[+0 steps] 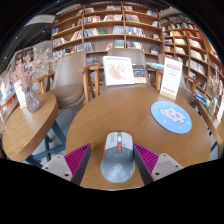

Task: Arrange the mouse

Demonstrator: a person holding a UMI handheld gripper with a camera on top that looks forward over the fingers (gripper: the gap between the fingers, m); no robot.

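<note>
A grey mouse (117, 157) with an orange stripe by its wheel lies on the round wooden table (110, 118), near its front edge. It stands between the fingers of my gripper (114, 164). The fingers are open. The left pink pad (77, 159) shows a gap of bare table beside the mouse. The right pad (150, 158) is close to the mouse's side. A round blue mouse mat (171, 116) with a picture on it lies on the table ahead and to the right of the mouse.
A framed picture (119, 70) stands at the table's far edge, with a white sign (171, 76) to its right. A padded chair (68, 80) and a second wooden table (25, 125) with a vase (31, 96) are at the left. Bookshelves (110, 25) fill the back.
</note>
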